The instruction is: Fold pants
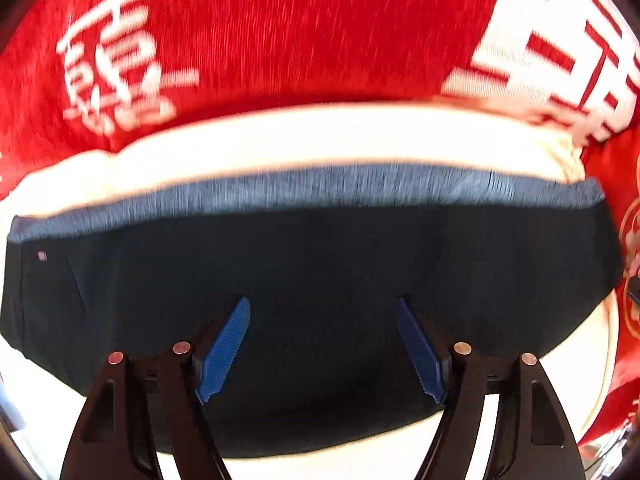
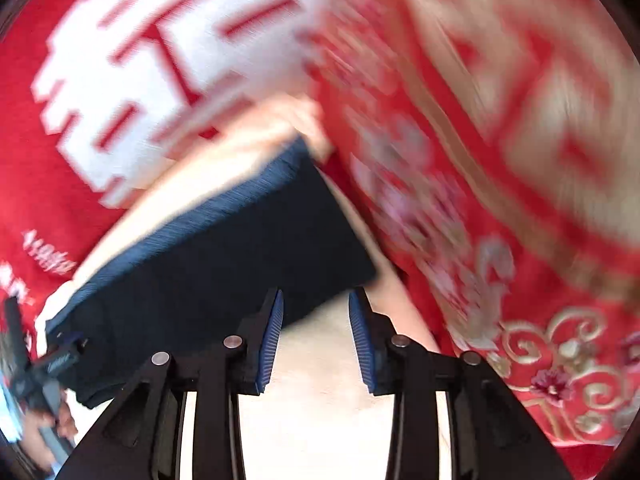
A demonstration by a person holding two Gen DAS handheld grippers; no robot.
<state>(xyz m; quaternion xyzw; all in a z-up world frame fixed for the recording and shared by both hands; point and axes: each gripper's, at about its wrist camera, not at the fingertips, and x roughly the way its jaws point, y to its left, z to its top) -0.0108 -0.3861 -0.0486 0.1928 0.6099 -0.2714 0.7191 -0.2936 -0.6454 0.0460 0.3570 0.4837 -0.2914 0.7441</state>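
The dark navy pants (image 1: 320, 272) lie folded into a flat rectangle on a white cloth (image 1: 312, 140), with a lighter blue-grey waistband (image 1: 304, 192) along the far edge. My left gripper (image 1: 323, 350) is open, its blue pads (image 1: 224, 352) hovering over the near part of the pants, holding nothing. In the right wrist view the pants (image 2: 224, 264) lie to the left, blurred. My right gripper (image 2: 316, 344) is open and empty, just off the pants' right corner over the white cloth (image 2: 320, 400).
A red cloth with white characters (image 1: 240, 40) covers the surface beyond the pants. Red embroidered fabric (image 2: 520, 240) lies to the right. The left gripper and the hand holding it (image 2: 40, 380) show at the lower left of the right wrist view.
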